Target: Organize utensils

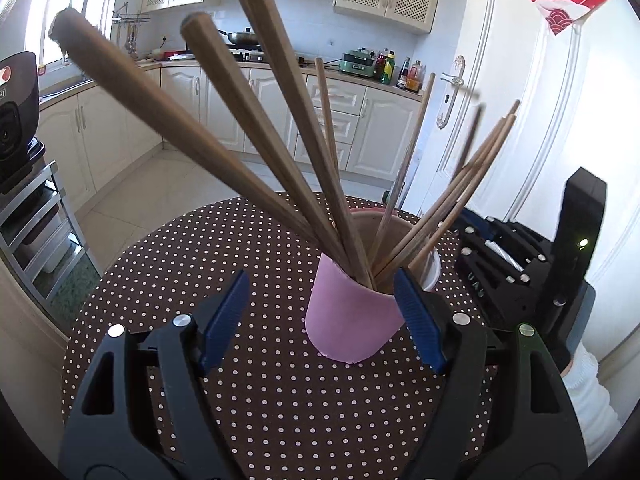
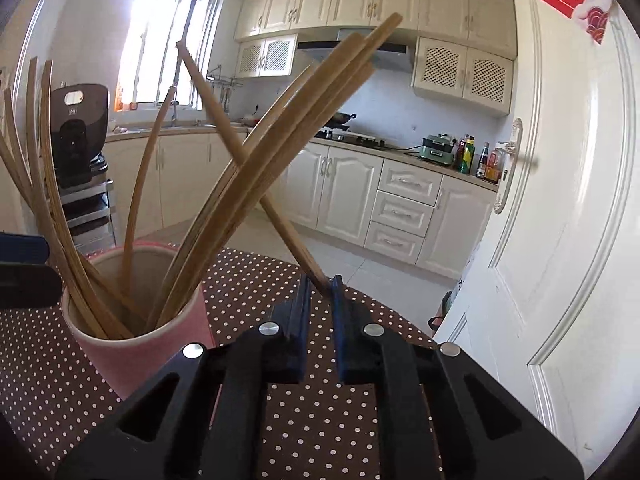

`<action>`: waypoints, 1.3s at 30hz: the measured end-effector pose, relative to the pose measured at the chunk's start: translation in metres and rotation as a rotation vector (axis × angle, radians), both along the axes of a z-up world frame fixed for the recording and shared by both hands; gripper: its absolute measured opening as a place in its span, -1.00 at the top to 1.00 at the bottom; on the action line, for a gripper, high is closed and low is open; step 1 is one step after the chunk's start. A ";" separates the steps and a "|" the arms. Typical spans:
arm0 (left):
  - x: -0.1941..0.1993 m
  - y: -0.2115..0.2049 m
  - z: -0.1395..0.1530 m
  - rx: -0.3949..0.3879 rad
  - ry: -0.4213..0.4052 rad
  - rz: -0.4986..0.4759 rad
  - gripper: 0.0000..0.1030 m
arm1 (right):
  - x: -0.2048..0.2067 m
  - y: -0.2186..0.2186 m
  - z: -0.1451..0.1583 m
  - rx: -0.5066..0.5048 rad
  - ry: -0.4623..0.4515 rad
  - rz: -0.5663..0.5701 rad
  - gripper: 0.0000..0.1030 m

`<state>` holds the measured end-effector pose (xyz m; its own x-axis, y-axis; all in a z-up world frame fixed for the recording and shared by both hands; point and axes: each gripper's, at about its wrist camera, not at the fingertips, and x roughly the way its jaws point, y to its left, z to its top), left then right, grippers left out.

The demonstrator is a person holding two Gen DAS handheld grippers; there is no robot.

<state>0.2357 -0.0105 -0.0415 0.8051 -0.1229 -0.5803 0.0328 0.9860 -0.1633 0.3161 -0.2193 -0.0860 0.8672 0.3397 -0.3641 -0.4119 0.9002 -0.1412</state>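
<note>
A pink cup (image 1: pixel 352 320) stands on the brown dotted table (image 1: pixel 248 400) and holds several wooden chopsticks (image 1: pixel 280 152) that fan out upward. My left gripper (image 1: pixel 322 300) is open, its blue pads either side of the cup without touching it. In the right wrist view the cup (image 2: pixel 152 348) stands at the left with its chopsticks (image 2: pixel 248 184). My right gripper (image 2: pixel 321 286) is shut on one chopstick (image 2: pixel 240 148), which slants up and to the left beside the cup. The right gripper also shows in the left wrist view (image 1: pixel 520 264), to the right of the cup.
The round table's far edge (image 1: pixel 280 196) drops to a tiled kitchen floor. A steel rack with a black appliance (image 1: pixel 16 120) stands at the left. A white door (image 2: pixel 560 200) is close on the right. Cabinets and a counter line the back wall.
</note>
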 end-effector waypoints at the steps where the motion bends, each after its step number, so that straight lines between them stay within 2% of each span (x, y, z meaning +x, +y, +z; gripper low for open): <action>1: 0.000 -0.001 0.000 0.002 0.001 -0.001 -0.43 | -0.001 -0.003 0.002 0.014 -0.005 -0.012 0.86; 14: 0.008 -0.006 -0.003 0.015 0.006 -0.006 -0.43 | -0.002 -0.028 0.022 0.144 -0.013 -0.090 0.92; 23: 0.021 -0.002 -0.008 -0.031 0.042 -0.025 -0.42 | -0.025 -0.048 0.064 0.225 -0.095 -0.142 0.92; 24: 0.021 -0.002 -0.007 -0.039 0.043 -0.033 -0.31 | -0.031 -0.050 0.070 0.234 -0.112 -0.145 0.92; 25: 0.021 -0.002 -0.007 -0.047 0.046 -0.041 -0.10 | -0.033 -0.050 0.073 0.238 -0.123 -0.146 0.92; 26: 0.022 -0.001 -0.007 -0.058 0.051 -0.051 -0.02 | -0.039 -0.052 0.079 0.243 -0.140 -0.148 0.92; 28: 0.023 -0.002 -0.006 -0.083 0.065 -0.069 0.32 | -0.049 -0.054 0.091 0.260 -0.167 -0.148 0.92; 39: 0.023 -0.006 -0.004 -0.081 0.074 -0.074 0.41 | -0.105 -0.058 0.143 0.363 -0.331 -0.071 0.92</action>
<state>0.2588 -0.0167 -0.0457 0.7472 -0.2294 -0.6238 0.0903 0.9649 -0.2467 0.2115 -0.2773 0.0566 0.9417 0.3298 0.0660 -0.3342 0.9396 0.0740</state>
